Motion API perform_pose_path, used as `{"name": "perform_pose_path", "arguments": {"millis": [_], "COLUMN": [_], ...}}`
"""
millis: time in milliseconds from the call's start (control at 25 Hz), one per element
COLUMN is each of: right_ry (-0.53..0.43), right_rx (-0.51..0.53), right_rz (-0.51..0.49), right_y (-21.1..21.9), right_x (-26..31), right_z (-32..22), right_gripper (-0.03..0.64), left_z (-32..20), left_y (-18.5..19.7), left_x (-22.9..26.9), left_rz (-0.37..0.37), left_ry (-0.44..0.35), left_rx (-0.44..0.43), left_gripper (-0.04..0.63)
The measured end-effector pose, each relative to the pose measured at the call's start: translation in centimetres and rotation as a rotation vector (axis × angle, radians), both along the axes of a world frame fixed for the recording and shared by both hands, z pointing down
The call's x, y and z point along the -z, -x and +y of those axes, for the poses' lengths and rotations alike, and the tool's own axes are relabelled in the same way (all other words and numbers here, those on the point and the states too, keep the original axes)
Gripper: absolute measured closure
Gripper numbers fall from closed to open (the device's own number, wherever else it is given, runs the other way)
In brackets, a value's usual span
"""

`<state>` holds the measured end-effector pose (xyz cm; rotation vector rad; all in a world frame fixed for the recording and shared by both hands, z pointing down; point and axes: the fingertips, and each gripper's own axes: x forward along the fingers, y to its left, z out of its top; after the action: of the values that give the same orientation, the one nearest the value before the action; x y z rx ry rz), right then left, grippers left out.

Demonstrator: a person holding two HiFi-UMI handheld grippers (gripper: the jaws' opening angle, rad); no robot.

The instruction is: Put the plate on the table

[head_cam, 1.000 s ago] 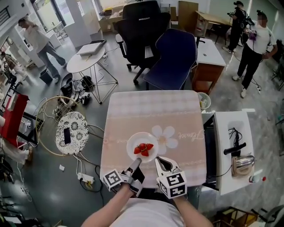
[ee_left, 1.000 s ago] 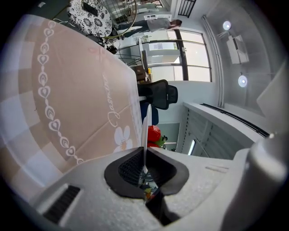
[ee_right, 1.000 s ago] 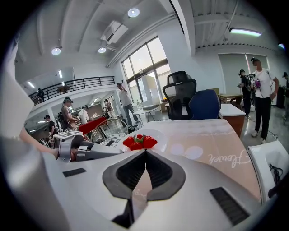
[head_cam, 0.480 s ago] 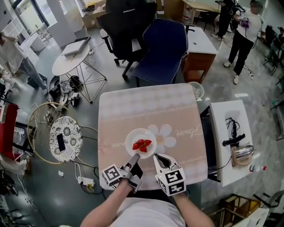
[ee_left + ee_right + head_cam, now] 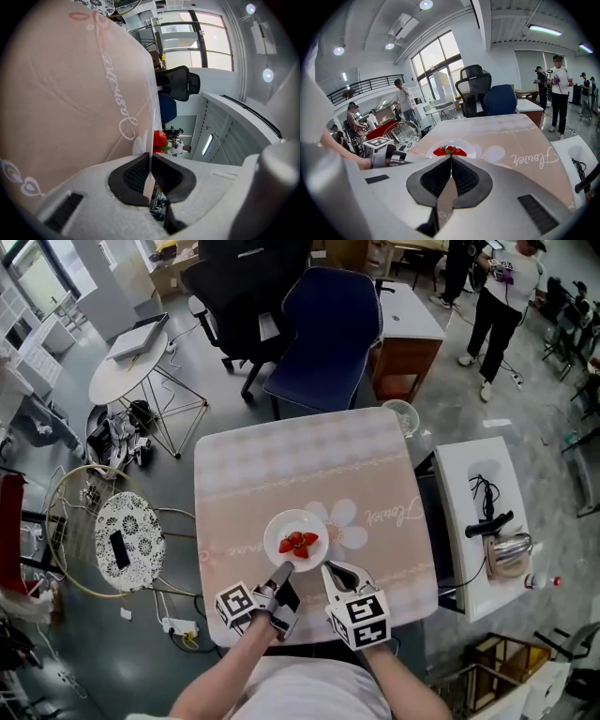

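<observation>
Left gripper [image 5: 149,161]: jaws closed on the near rim of the round white plate [image 5: 281,526]. The thin white edge runs straight up between the pads, pinched only at the lip.

Right gripper [image 5: 450,161]: jaws pressed together with nothing between them, sitting just to the right of the left gripper. It points at the same near edge of the plate but is not on it.

Plate: directly ahead of both grippers, over the near middle of the table [image 5: 281,465] with the pale pink cloth. It sits low to the cloth; I cannot tell whether the underside is touching.

Load: a few cut red strawberries [image 5: 300,543] heaped at the plate's centre, just beyond the left gripper's tips.

Handling, as a judgement:
- The plate looks like stiff glazed ceramic or hard plastic, so it should be smooth, slippery at the rim and liable to chip.
- The weight seems modest, but a one-sided rim pinch leaves everything hanging past the pads, so the far edge will want to droop.
- The strawberries are loose and will roll or slide if the plate tips.
- Best hold is the rim, pads set deep over the lip. A second hold on the rim to the right would steady it.
- Lower it flat and release only once it is seated.

Beyond the plate: a white flower print on the cloth ahead and right, then the table's far edge, then a dark blue office chair [image 5: 328,334].
</observation>
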<state>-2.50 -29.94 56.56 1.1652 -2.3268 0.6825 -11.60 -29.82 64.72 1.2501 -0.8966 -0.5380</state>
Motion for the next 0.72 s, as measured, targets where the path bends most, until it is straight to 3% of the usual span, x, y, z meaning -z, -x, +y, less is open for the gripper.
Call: {"name": "perform_pose_path", "arguments": {"millis": [720], "right_ry": [0.042], "right_rx": [0.003], "right_rz": [0.004], "right_y": [0.1], "right_x": [-1.4], "right_z": [0.0], "right_gripper": [0.614], "left_z": [-1.0], "left_y": [0.5], "left_x": [-1.9], "left_rz": [-0.061], "left_ry": [0.062], "left_rx": [-0.015], "left_gripper": [0.572]}}
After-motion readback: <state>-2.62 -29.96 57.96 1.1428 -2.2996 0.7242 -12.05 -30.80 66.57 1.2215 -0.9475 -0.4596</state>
